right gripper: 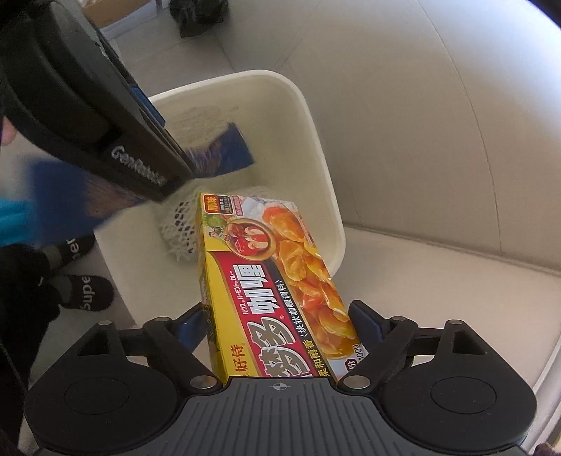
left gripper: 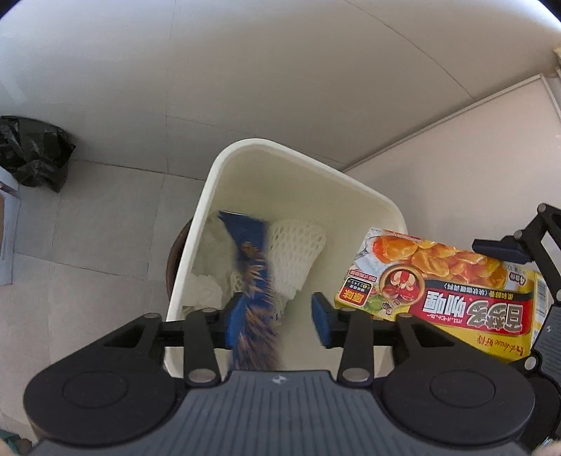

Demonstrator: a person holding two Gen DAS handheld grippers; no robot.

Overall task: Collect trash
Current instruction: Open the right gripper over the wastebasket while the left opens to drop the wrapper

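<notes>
A cream plastic bin (left gripper: 298, 151) (right gripper: 315, 115) sits below both tools, holding a white foam net (left gripper: 294, 245) and crumpled paper (left gripper: 207, 284). My left gripper (left gripper: 277, 321) is open over it. A blue snack wrapper (left gripper: 252, 266) (right gripper: 228, 151), smeared by motion, hangs against the left pad and clear of the other. My right gripper (right gripper: 278, 321) is open wide. A yellow curry box (right gripper: 277, 280) (left gripper: 438, 277) lies between its pads, which flank the long edges. The box's far end tilts down over the bin's rim.
A black rubbish bag (left gripper: 31, 151) (right gripper: 196, 14) stands on the tiled floor (left gripper: 105, 228). A pale cushioned seat (right gripper: 438, 140) runs along the bin's right side. A person's feet in black slippers (right gripper: 87, 291) stand at its left.
</notes>
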